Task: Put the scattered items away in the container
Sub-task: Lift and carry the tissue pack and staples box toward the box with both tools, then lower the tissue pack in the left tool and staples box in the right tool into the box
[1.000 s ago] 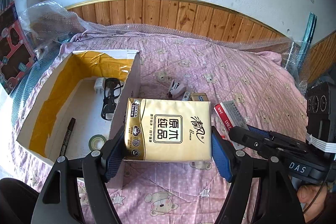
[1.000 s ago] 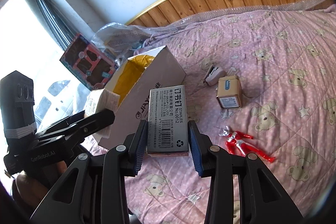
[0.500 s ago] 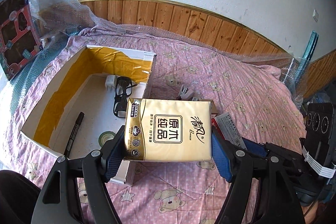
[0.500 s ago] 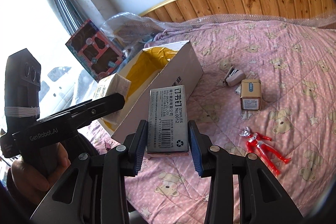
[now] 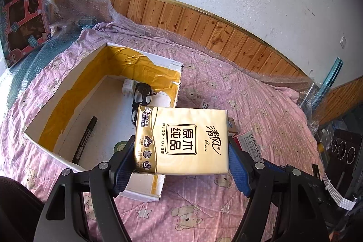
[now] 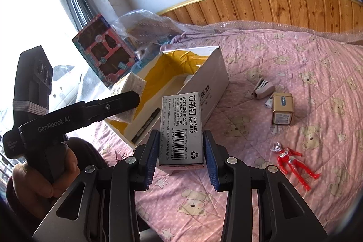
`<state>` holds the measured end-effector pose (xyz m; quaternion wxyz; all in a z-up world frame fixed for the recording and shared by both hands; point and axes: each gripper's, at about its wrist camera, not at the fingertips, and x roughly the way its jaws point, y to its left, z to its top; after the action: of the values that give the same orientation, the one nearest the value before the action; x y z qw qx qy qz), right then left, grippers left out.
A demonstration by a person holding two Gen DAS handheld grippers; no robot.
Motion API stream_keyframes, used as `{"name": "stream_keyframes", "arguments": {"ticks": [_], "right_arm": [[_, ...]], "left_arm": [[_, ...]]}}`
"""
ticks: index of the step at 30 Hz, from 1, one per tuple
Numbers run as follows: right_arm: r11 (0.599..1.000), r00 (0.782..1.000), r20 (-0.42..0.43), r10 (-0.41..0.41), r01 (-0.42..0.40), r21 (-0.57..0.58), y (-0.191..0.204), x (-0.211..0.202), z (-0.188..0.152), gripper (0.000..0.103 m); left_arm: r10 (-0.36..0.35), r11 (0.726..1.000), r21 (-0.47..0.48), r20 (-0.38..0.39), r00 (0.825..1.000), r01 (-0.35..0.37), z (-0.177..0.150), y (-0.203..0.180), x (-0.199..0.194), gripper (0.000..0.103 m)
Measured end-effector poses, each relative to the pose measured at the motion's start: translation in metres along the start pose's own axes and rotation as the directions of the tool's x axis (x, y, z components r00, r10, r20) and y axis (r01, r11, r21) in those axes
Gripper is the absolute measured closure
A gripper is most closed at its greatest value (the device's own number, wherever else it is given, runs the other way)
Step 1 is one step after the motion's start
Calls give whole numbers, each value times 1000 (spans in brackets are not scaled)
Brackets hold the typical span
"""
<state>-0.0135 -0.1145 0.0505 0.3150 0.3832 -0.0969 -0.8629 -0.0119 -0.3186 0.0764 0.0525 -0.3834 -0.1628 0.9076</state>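
Left wrist view: our left gripper (image 5: pixel 181 157) clamps the tissue pack (image 5: pixel 182 140) above the box (image 5: pixel 145 193) near rim; beyond, open floor holds marker (image 5: pixel 85 140) and glasses (image 5: pixel 140 99). Our right gripper (image 6: pixel 181 157) pinches the staples box (image 6: pixel 180 128) just outside.

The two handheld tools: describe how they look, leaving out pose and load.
Both the left tool and the right tool have black angular arms with silver screws and blue ribbed finger pads. The left one's side reads "GenRobot.AI" in grey, with white bands wrapped round its black camera block. The hand gripping it wears a dark sleeve.
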Motion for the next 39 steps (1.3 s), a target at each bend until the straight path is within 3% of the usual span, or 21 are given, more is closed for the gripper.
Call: {"name": "stream_keyframes", "arguments": {"ticks": [14,27,39], "right_arm": [[1000,1000,-11,-14,14,-18,32,10,24,63],[994,999,-33,-19,16,-105,67,40,56,63],[980,998,-46,-36,27,-196,91,66,95,63]], "left_arm": [[-46,994,-100,11,999,47,7,43,5,28],[-19,983,-181,35,999,25,27,94,3,28],[-20,981,-194,20,1000,24,59,119,18,28]]}}
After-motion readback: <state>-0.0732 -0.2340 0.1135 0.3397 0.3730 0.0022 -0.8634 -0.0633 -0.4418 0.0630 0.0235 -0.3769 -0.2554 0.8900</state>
